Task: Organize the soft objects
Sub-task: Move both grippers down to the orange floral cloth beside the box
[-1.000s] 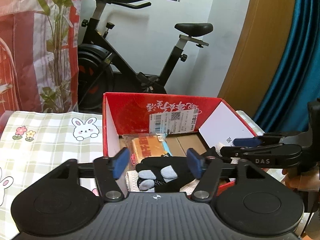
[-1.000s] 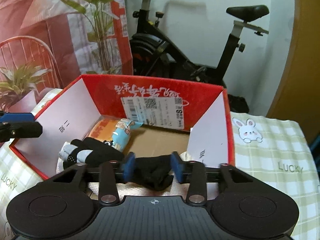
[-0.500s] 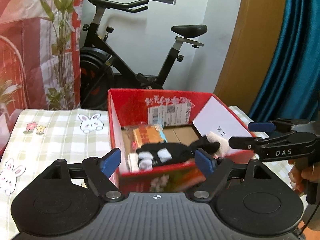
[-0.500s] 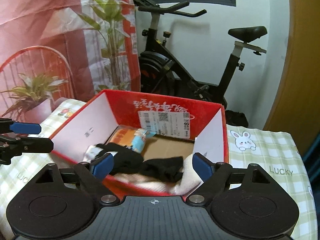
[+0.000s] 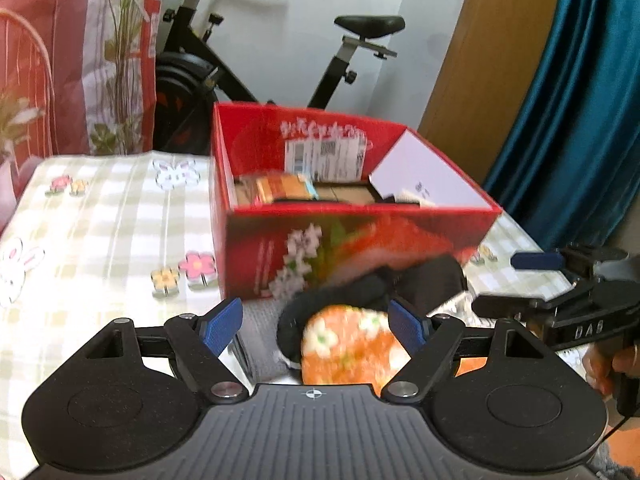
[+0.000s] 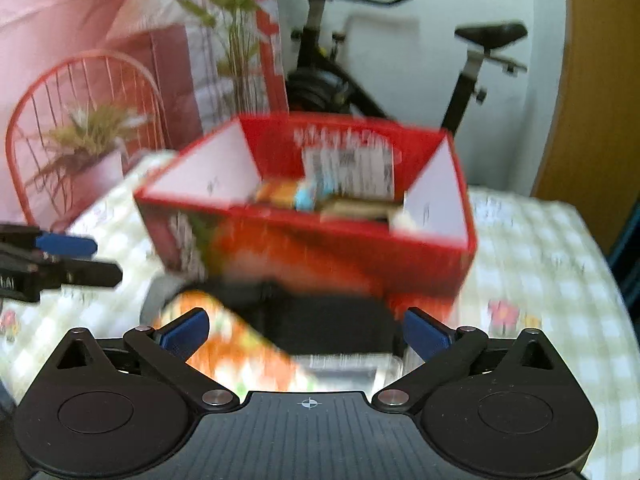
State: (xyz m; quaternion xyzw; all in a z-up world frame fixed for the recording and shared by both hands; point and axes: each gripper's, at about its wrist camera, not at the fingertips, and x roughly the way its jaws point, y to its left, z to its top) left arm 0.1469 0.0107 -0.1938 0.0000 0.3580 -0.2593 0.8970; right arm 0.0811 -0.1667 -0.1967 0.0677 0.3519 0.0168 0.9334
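Note:
A red cardboard box (image 5: 352,240) (image 6: 312,240) stands on the checked tablecloth and holds an orange packet (image 5: 280,188) and other soft items. In front of it lies a pile: an orange flowered cloth (image 5: 348,352) (image 6: 224,356) and black fabric (image 5: 420,280) (image 6: 332,320). My left gripper (image 5: 316,324) is open and empty, just above the orange cloth. My right gripper (image 6: 304,334) is open and empty above the black fabric; it also shows at the right of the left wrist view (image 5: 560,304). The right wrist view is blurred.
The checked tablecloth (image 5: 100,220) with rabbit and flower prints stretches left of the box. An exercise bike (image 5: 248,64) stands behind the table. A red wire chair with a potted plant (image 6: 84,148) is at the left. A teal curtain (image 5: 580,120) hangs at the right.
Both grippers let go of the black items in the box, opened wide, and pulled back out of the box to the pile in front of it.

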